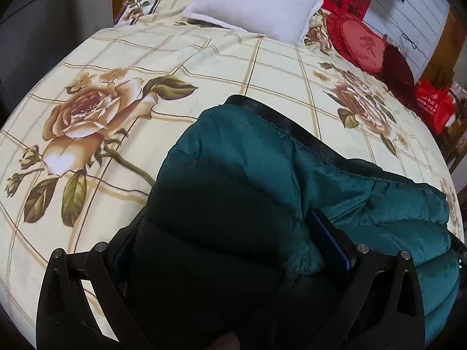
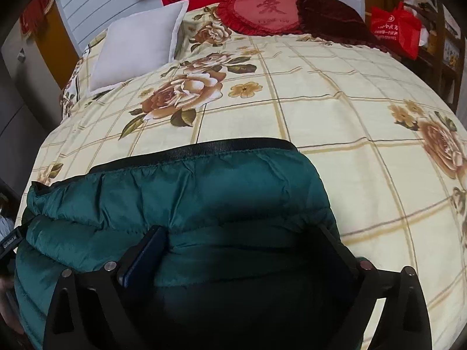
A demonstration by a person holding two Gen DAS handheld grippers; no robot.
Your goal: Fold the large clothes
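My left gripper (image 1: 233,250) and right gripper (image 2: 242,250) both stood spread wide, straddling the padded green jacket (image 2: 175,198) on the flowered bedspread (image 2: 335,116) (bulk bulged between the pads, unpinched), probably letting the fold settle flat near the bed's foot.

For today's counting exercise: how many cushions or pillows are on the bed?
3: white pillow at the head's left, red heart cushion centre-right, dark red cushion beside it. Others may be hidden.
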